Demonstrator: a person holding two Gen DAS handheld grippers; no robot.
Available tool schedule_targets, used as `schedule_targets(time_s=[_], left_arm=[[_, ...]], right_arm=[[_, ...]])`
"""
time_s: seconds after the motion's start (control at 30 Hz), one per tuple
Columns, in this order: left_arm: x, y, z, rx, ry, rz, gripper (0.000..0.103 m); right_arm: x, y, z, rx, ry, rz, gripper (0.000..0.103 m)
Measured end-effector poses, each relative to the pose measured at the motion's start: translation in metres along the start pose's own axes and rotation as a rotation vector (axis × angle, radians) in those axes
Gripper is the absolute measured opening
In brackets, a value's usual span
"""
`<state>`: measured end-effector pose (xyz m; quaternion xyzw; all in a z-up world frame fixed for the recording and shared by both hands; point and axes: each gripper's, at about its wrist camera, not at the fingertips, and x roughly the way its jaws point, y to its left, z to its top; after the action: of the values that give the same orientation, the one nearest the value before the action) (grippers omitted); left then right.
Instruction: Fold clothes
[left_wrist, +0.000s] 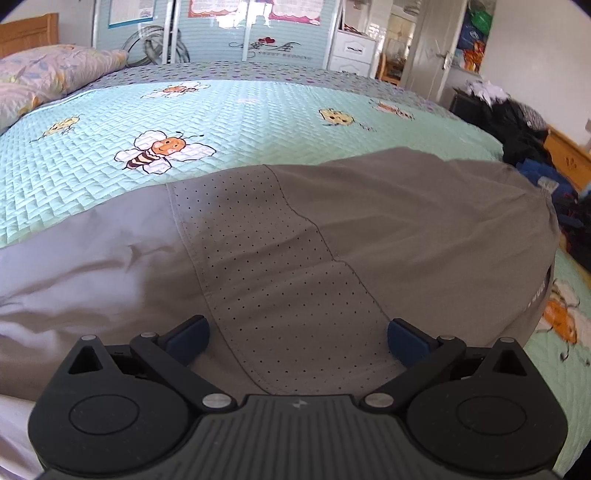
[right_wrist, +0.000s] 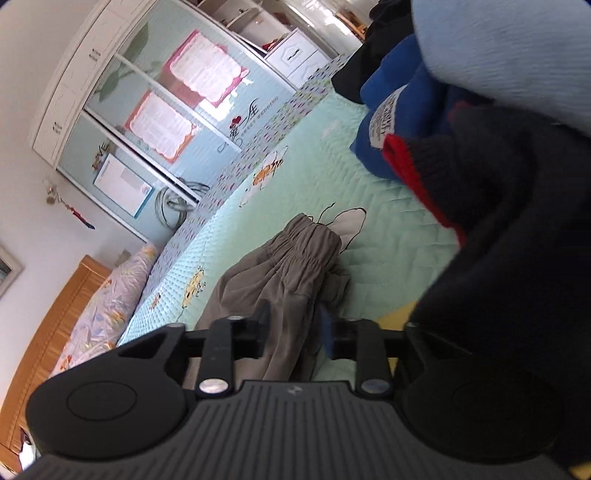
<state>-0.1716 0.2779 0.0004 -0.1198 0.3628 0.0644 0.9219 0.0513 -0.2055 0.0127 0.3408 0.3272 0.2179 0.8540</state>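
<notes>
Grey trousers (left_wrist: 332, 229) with a perforated side panel lie spread across the green bee-print bedspread (left_wrist: 221, 118). My left gripper (left_wrist: 298, 338) is open just above the fabric, its blue pads either side of the panel, holding nothing. In the right wrist view the trousers (right_wrist: 291, 266) are bunched, with the elastic waistband away from me. My right gripper (right_wrist: 295, 332) is shut on the grey cloth and holds it lifted off the bed.
A pile of dark, blue and red clothes (right_wrist: 461, 155) sits close on the right of the bed; it also shows in the left wrist view (left_wrist: 524, 136). Pillows (left_wrist: 44, 77) and a wooden headboard (right_wrist: 48, 332) are at the far end. A wardrobe (left_wrist: 221, 33) stands behind the bed.
</notes>
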Motion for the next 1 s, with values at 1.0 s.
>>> schedule_targets(time_s=[1.0], left_arm=[[0.024,-0.033,0.007,0.010,-0.016,-0.056,0.102]], right_arm=[[0.036,0.008,0.008,-0.278,0.020,-0.147,0.056]])
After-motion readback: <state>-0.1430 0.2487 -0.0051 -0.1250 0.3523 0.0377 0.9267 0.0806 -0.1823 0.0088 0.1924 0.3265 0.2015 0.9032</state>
